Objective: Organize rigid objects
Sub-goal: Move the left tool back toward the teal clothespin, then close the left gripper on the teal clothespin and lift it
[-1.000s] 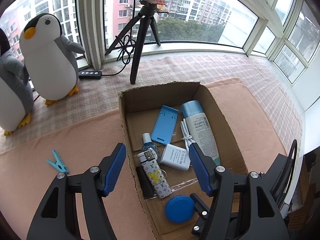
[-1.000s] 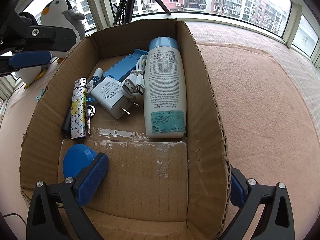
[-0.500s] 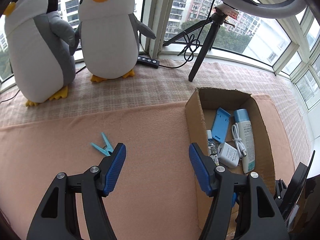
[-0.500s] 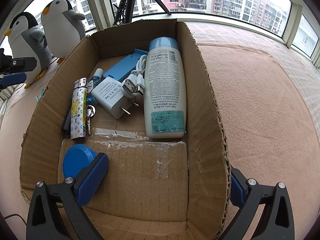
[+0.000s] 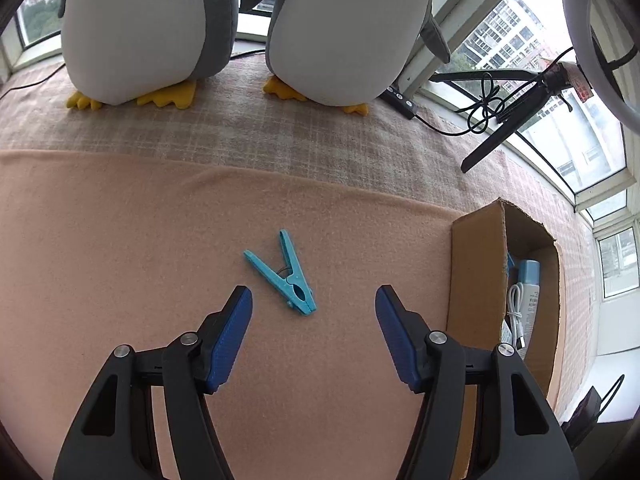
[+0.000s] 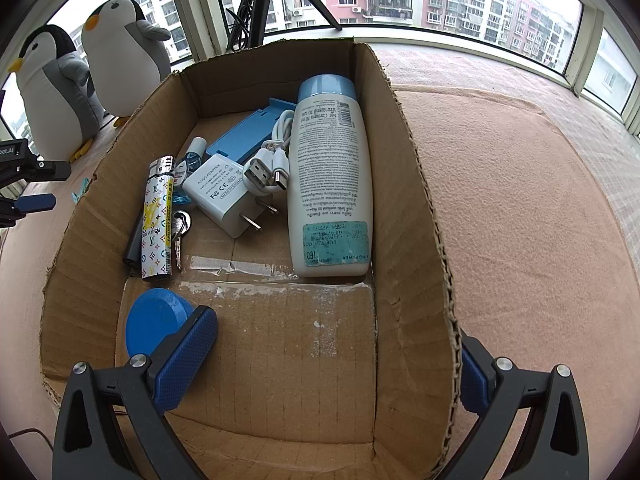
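Note:
A teal clothespin [image 5: 282, 276] lies on the peach blanket [image 5: 120, 240], its clamp end just ahead of my left gripper [image 5: 313, 294]. That gripper is open, with nothing between its blue pads [image 5: 236, 328]. To its right stands the cardboard box [image 5: 476, 264]. In the right wrist view the box [image 6: 400, 160] holds a white bottle [image 6: 330, 176], a charger [image 6: 222, 192], a USB cable [image 6: 272, 160], a blue holder [image 6: 248, 136], a patterned lighter [image 6: 158, 220], keys and a blue round lid [image 6: 152, 324]. My right gripper [image 6: 334, 340] is open, one finger inside the box and the other outside its right wall.
Two plush penguins [image 5: 148, 32] [image 5: 344, 32] stand on the checked cloth beyond the clothespin. A black tripod [image 5: 512, 120] with a cable and a remote [image 5: 402, 100] is by the window. The blanket's front edge falls away at the right.
My left gripper has swung left, away from over the box, and sunk toward the clothespin, which now lies just ahead of its fingertips. The right gripper has not moved.

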The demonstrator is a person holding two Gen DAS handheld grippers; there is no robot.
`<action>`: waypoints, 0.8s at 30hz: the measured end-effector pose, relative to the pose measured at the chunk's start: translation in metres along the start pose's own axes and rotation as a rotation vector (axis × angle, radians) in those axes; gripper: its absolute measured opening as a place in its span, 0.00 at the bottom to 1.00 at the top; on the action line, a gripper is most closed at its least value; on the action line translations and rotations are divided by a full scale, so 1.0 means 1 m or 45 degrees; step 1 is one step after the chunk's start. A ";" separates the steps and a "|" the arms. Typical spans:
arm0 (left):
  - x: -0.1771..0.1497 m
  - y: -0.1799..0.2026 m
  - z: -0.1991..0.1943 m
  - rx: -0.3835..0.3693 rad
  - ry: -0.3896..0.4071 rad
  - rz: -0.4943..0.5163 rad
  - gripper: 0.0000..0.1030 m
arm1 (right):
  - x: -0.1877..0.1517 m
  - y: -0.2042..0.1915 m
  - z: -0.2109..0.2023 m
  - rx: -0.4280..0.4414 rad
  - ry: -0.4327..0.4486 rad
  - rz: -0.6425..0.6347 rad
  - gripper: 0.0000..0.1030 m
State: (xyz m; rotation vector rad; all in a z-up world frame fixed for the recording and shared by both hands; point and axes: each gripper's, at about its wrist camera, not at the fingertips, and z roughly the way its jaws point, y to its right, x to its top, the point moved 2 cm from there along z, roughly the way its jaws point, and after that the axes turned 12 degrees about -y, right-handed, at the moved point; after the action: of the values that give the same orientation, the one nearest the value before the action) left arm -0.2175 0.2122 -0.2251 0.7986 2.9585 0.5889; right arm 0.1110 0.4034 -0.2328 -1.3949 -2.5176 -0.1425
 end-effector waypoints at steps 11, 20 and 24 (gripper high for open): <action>0.009 -0.010 0.015 0.047 0.008 -0.086 0.53 | 0.000 0.000 0.000 0.000 0.000 -0.001 1.00; 0.011 -0.010 0.020 0.116 0.024 -0.067 0.33 | 0.000 0.000 0.000 0.000 0.000 0.000 1.00; 0.010 -0.010 0.019 0.139 0.034 -0.045 0.23 | 0.000 0.000 0.000 0.000 0.000 0.000 1.00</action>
State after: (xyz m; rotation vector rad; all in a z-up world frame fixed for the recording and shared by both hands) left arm -0.2288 0.2157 -0.2461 0.7497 3.0445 0.4432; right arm 0.1111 0.4032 -0.2330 -1.3949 -2.5175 -0.1426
